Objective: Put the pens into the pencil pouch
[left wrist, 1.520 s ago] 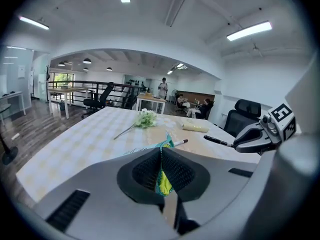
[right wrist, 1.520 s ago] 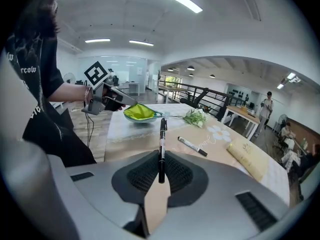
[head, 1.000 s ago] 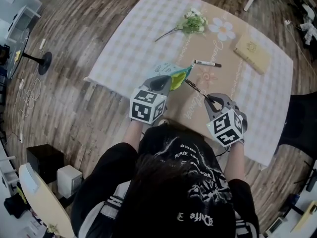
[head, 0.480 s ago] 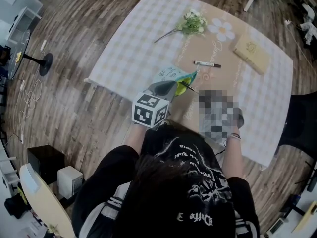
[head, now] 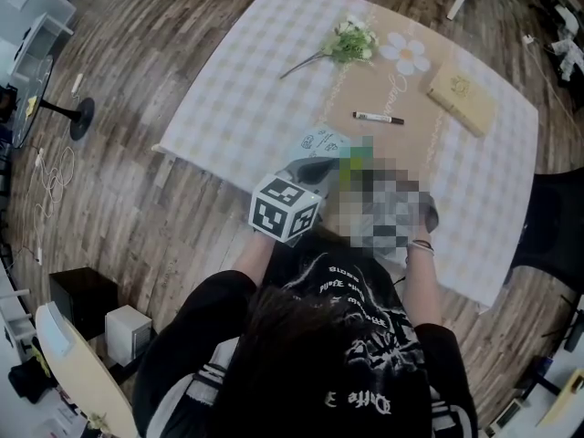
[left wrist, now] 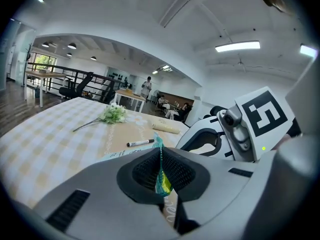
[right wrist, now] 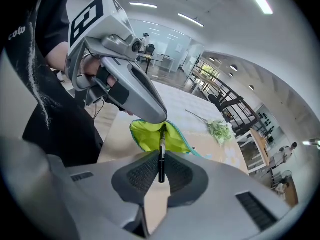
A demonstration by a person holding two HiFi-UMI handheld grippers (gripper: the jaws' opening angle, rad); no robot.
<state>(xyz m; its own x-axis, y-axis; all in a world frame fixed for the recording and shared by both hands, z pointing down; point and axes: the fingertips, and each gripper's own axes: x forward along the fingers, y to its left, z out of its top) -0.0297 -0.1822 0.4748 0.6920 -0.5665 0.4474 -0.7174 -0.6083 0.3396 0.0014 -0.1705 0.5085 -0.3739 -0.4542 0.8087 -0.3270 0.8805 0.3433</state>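
Pens: two. The first pen [right wrist: 161,156] is clamped in the right gripper [right wrist: 160,176], its tip at the open green mouth of the single pouch [right wrist: 147,134]. The second pen [head: 379,118] lies loose mid-table. The left gripper [left wrist: 161,173] is clenched on the pouch rim, near the table [head: 237,99] front edge. One flower sprig [head: 353,39] and one book [head: 465,97] lie at the far side.

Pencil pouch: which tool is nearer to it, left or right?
Left. The left tool clamps the pouch edge; the right tool is short of its mouth, holding a pen aimed inside.
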